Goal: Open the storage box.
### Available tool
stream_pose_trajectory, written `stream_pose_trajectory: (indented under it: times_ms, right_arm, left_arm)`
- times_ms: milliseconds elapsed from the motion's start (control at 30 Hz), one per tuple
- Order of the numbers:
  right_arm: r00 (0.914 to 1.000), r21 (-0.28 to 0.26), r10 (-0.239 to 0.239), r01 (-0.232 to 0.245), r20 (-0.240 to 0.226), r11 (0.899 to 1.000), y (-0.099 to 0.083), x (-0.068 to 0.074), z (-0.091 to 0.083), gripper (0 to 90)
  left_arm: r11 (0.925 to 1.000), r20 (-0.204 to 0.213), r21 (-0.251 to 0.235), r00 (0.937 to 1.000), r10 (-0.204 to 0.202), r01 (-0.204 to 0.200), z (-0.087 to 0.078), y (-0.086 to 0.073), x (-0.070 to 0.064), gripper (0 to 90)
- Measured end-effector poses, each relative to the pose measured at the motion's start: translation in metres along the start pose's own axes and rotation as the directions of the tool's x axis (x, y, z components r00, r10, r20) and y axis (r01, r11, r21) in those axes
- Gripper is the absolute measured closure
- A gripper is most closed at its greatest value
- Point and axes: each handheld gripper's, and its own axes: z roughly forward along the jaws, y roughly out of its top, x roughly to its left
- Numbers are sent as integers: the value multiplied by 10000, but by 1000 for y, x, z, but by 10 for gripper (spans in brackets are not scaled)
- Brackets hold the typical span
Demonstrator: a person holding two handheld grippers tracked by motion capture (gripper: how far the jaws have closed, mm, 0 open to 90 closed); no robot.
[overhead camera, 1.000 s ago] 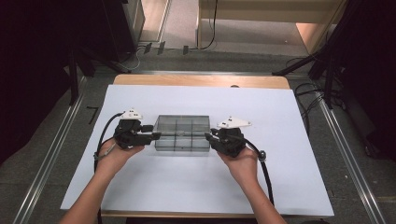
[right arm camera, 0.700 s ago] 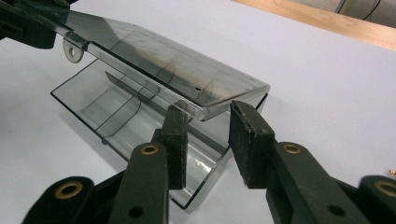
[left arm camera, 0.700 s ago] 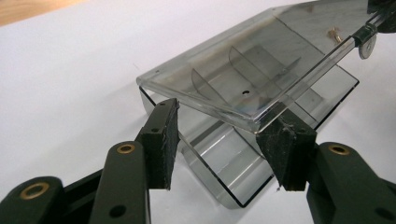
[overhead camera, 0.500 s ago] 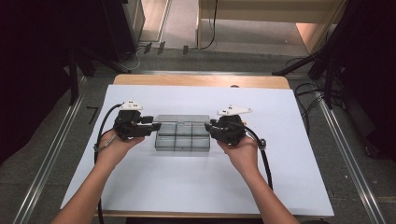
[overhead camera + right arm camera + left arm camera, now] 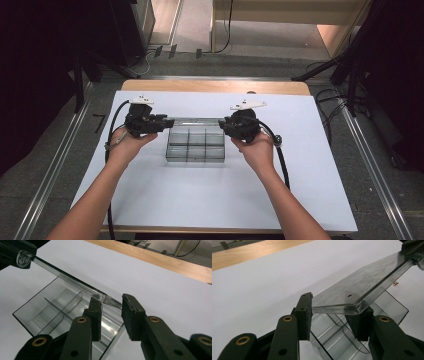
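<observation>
Lifting the lid off the box

Being held just above the divided box (image 5: 195, 146), the clear lid (image 5: 359, 287) is being gripped at each end, its long axis spanning between left gripper (image 5: 161, 123) and right gripper (image 5: 226, 125), both clenched.

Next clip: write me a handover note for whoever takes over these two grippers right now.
Left gripper: shut on one end of the clear lid.
Right gripper: jaws around the lid's other end; a gap shows by one jaw, so the grip is unsure.
Lid: held above the far edge of the clear box, clear of it.
Box: open, on the white sheet; its compartments look empty.
Done: lid is off.
Left: probably set the lid down beside the box.
</observation>
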Motion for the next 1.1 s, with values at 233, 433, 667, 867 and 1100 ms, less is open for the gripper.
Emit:
stream_pose_trajectory:
  times_ms: [233, 433, 667, 867, 1100]
  right_arm:
    - [9999, -11, 156, -156, -11, 9999, 7, -7, 7, 708]
    - [9992, -103, 399, -398, 80, 9992, 9, -11, 17, 701]
    - [9988, -141, 339, -334, 341, 9993, 10, -13, 28, 693]
    - [9974, 58, -84, 80, 711, 10000, 12, -12, 39, 688]
    - [9977, -15, 180, -180, 658, 9998, 15, -17, 47, 682]
  left_arm:
    - [9999, -303, -117, 9995, 42, -45, 7, 3, 5, 606]
    - [9999, -604, -172, 9982, -27, 17, 14, 6, 6, 614]
    - [9997, -974, -229, 9952, -129, 107, 24, 12, 4, 600]
    - [9991, -1014, -339, 9944, -284, 251, 29, 14, 7, 597]
    - [9977, -1211, -321, 9906, -630, 595, 37, 15, 8, 573]
